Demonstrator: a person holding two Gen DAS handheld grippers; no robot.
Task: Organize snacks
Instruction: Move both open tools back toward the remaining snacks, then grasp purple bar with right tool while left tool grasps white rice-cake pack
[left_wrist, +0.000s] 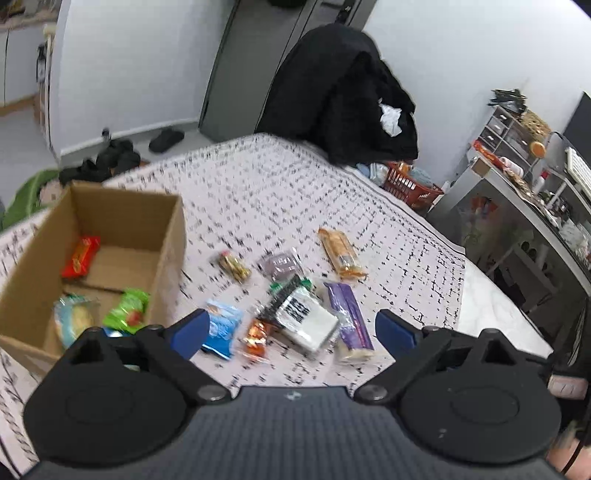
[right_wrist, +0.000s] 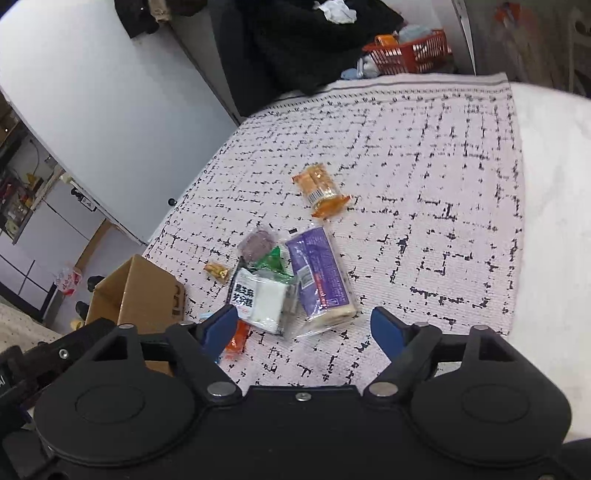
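Patterned white cloth with broken black lines covers the bed (right_wrist: 424, 155), and the loose snacks lie in a cluster at lower centre of both views. At the left edge of the left wrist view a cardboard box (left_wrist: 122, 206) stands open with a red packet (left_wrist: 81, 256), a green packet (left_wrist: 127, 308) and a pale round one already inside.

Both tools hang above the pile with nothing between the jaws: the left gripper (left_wrist: 291, 330) stands wide, the right gripper (right_wrist: 304, 330) moderately wide.

The step in hand looks like choosing the next packet. The purple bar (right_wrist: 319, 275) sits just above the right tool's tips and is the likely pick; it seems best taken across its narrow width, with the jaws straddling both long edges before closing. Its crinkly clear wrapper may slip, and the white packet (right_wrist: 258, 299) touches its left side, so coming down from the free right side should avoid dragging that neighbour.

An orange biscuit pack (right_wrist: 321, 190) lies apart, higher in the frame
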